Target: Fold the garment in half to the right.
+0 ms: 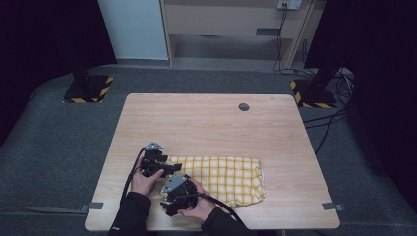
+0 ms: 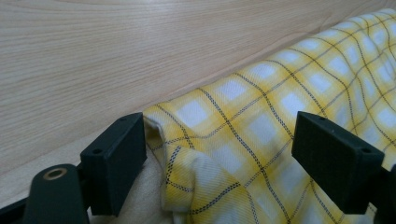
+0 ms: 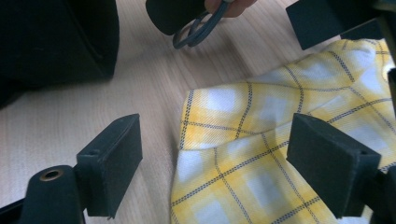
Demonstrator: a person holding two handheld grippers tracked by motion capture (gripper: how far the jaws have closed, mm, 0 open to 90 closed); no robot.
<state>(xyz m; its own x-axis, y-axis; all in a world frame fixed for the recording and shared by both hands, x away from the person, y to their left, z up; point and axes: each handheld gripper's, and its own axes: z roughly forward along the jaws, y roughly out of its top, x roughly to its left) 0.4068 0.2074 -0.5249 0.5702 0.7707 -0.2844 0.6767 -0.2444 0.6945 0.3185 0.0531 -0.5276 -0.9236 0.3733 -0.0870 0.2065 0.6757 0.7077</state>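
- Table [image 1: 206, 123]: light wood; a small dark round fitting [image 1: 243, 106] sits near its far edge.
- Checked cloth [image 1: 221, 178]: yellow and white, folded into a long band, lying flat on the near half of the table.
- Left gripper [image 2: 219, 163]: at the cloth's left end, far corner; jaws apart, straddling the folded edge, pads not pressing on it.
- Right gripper [image 3: 215, 163]: at the near left corner of the cloth; jaws apart over the corner, nothing clamped.
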